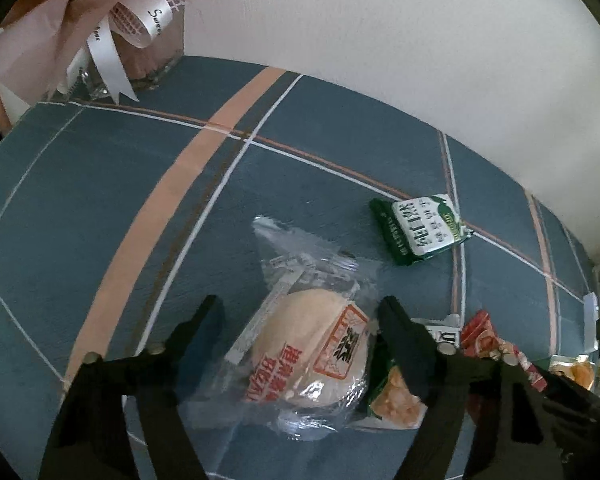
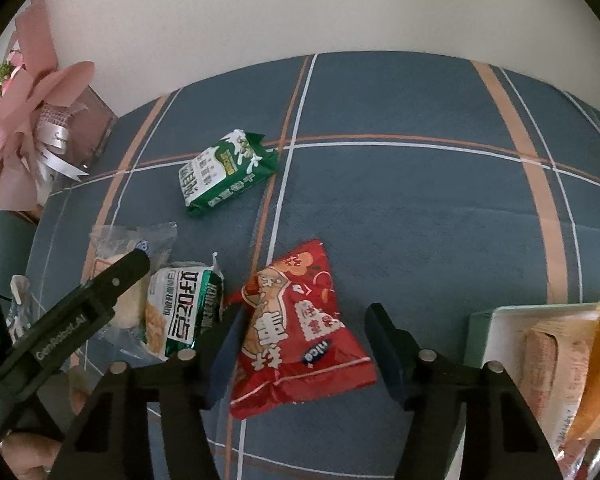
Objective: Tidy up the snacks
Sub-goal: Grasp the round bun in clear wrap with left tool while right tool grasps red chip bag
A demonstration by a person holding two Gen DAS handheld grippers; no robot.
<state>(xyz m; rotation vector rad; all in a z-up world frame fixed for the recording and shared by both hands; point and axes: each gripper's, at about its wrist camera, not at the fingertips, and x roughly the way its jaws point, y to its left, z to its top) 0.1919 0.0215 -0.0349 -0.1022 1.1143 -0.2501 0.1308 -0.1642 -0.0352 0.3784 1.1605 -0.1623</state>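
My left gripper (image 1: 300, 312) hangs with its jaws spread wide, holding nothing, and the clear plastic packet with a round pale bun and red print (image 1: 304, 356) lies right between them on the blue plaid tablecloth (image 1: 100, 200). Just past my right-hand finger of that tool, touching the bun packet's edge, sits the green and white snack packet showing golden pieces (image 1: 392, 396), and farther ahead and to the right lies the green and white pillow pack with a milk splash (image 1: 420, 228), well apart from both tools. My right gripper (image 2: 304, 320) is also wide and empty, with the red triangular foil snack bag (image 2: 296, 332) lying between its jaws, the left finger touching the bag's edge. Off beyond my right-hand finger there stands the pale green box with white inside (image 2: 496, 328), already holding orange-wrapped snacks, which I judge to be where things are gathered. I take this as the grasping step: each tool is lined up over 1 packet, and next I would lower and close gently, since both wrappers look slippery and crushable. I count 4 loose packets on the cloth, 1 box and 2 grippers; how many snacks sit in the box I cannot tell.
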